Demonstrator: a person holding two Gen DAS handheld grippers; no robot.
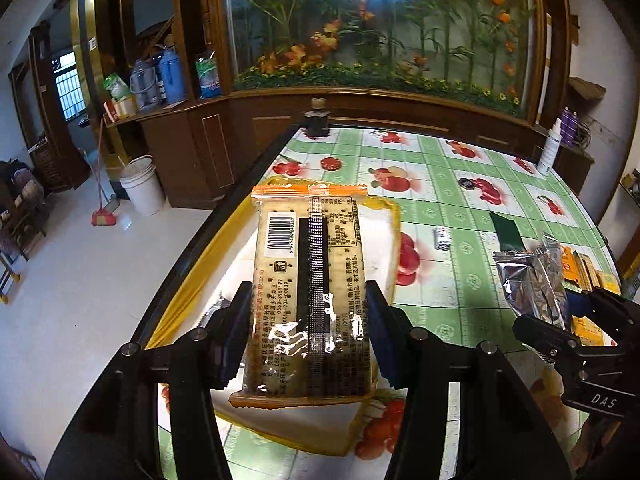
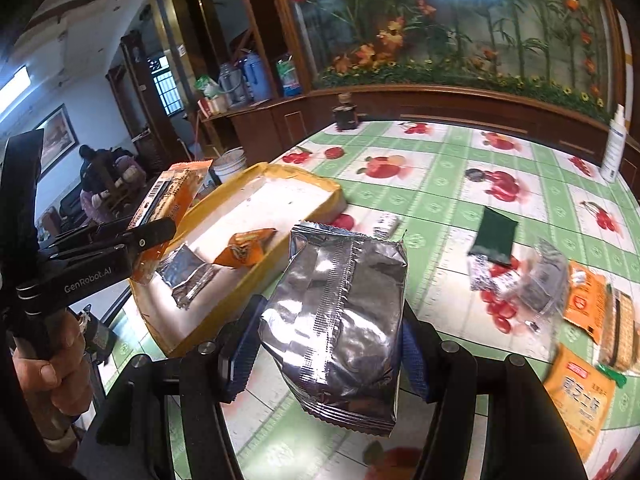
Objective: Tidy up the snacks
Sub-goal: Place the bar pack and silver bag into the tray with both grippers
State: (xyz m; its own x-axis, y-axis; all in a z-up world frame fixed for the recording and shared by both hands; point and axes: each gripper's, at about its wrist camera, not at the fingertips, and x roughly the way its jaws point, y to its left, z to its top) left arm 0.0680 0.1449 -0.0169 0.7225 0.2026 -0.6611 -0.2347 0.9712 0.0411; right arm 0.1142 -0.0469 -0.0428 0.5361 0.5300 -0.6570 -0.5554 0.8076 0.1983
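My left gripper (image 1: 308,312) is shut on a clear cracker packet (image 1: 308,276) with orange ends, held above the yellow tray (image 1: 394,216). It shows at the left in the right wrist view (image 2: 168,196). My right gripper (image 2: 328,332) is shut on a silver foil snack bag (image 2: 340,312), held above the table just right of the tray (image 2: 240,292). The tray holds a small silver packet (image 2: 188,276) and a small orange packet (image 2: 244,248). The right gripper and its bag (image 1: 532,284) show at the right in the left wrist view.
The table has a green fruit-print cloth (image 2: 432,184). Several loose snacks lie at the right: orange packets (image 2: 580,400), a clear wrapper (image 2: 536,284), a dark green packet (image 2: 494,236). A white spray bottle (image 2: 614,144) and a dark jar (image 2: 346,114) stand at the far edge.
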